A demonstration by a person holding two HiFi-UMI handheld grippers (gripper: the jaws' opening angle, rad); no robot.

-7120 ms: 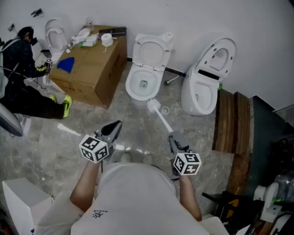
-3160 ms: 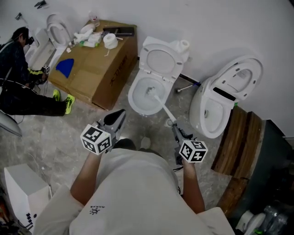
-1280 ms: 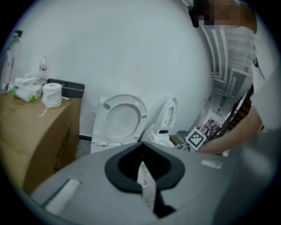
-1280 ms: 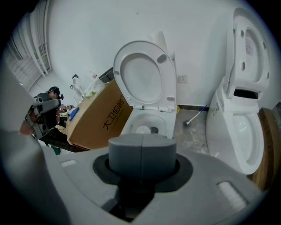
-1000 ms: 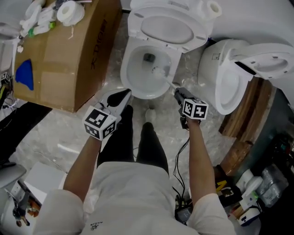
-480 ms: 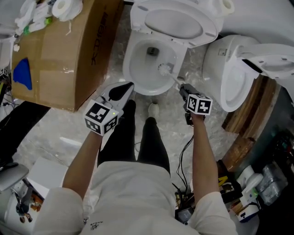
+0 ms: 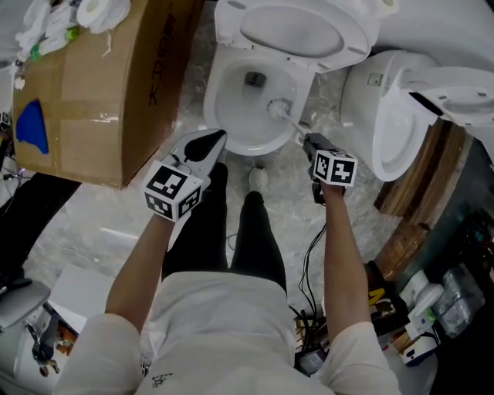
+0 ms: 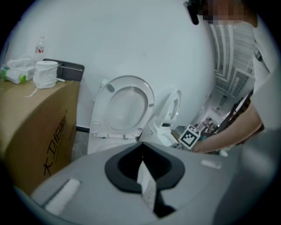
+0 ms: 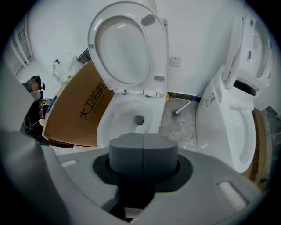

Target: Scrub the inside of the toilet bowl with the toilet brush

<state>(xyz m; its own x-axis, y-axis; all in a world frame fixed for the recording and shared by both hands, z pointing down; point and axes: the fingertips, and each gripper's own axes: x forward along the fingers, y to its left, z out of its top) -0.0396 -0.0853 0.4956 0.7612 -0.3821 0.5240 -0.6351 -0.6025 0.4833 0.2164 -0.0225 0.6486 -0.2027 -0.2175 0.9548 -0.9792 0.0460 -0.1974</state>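
Note:
The white toilet bowl point(image 7: 231, 116) stands open, its lid point(image 7: 301, 31) raised against the wall. Inside the bowl, the white toilet brush point(image 7: 276, 108) has its head low against the right wall. Its handle runs back over the rim into my right gripper point(image 7: 307, 140), which is shut on it. In the right gripper view the shut right gripper point(image 9: 143, 151) points at the bowl point(image 9: 115, 115), and the brush head point(image 9: 140, 128) shows just beyond it. My left gripper point(image 7: 212, 139) hovers at the bowl's near rim, shut and holding nothing; in its own view the left gripper point(image 8: 142, 151) faces the lid point(image 8: 127, 105).
A second white toilet point(image 7: 401, 116) stands close on the right. A large cardboard box point(image 7: 100, 85) with a paper roll point(image 7: 100, 9) fills the left. Wooden planks point(image 7: 417, 193) lie at far right. Another brush point(image 9: 184, 107) lies on the floor by the wall.
I have stepped up to the toilet, and the brush went from outside the bowl to inside it. Over the last second its head shifted slightly along the right wall.

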